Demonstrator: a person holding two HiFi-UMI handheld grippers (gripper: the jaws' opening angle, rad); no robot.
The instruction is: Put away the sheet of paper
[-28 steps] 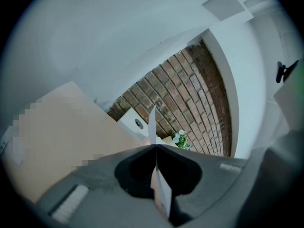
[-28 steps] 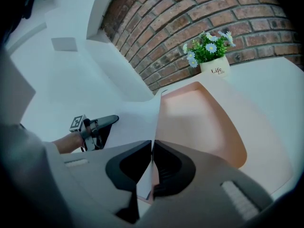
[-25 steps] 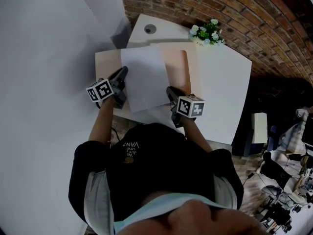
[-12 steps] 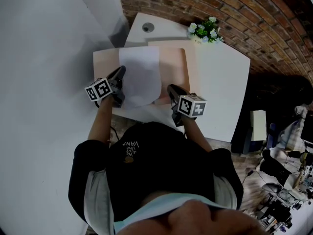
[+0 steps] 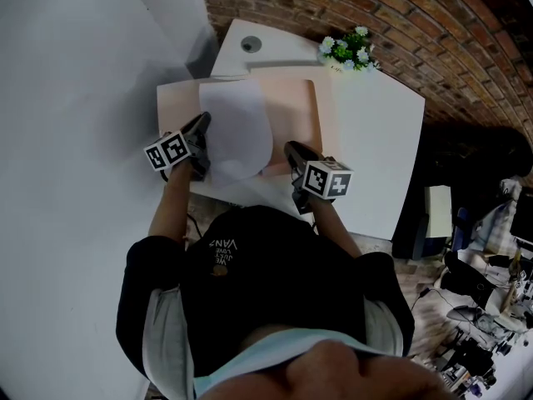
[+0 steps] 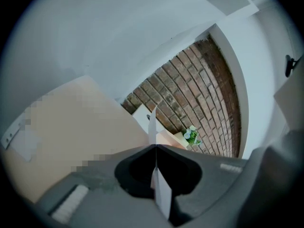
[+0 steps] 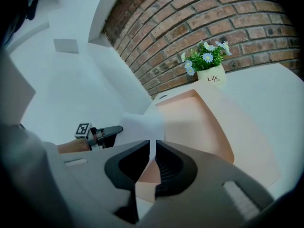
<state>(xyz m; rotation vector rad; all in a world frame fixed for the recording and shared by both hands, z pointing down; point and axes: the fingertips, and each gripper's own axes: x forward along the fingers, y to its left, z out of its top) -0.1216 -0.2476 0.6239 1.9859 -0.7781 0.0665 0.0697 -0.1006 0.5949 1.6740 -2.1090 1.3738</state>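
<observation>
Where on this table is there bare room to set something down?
The widest bare patch is the white table right of the peach tray, between the flower pot and the near edge. The middle is crowded: the sheet of paper, held by left gripper and right gripper, hangs over the tray.

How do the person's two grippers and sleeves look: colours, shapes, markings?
Both the left gripper and the right gripper are dark grey plastic with two tapering jaws; each carries a white cube with black square markers. The person wears a black short-sleeved top.
</observation>
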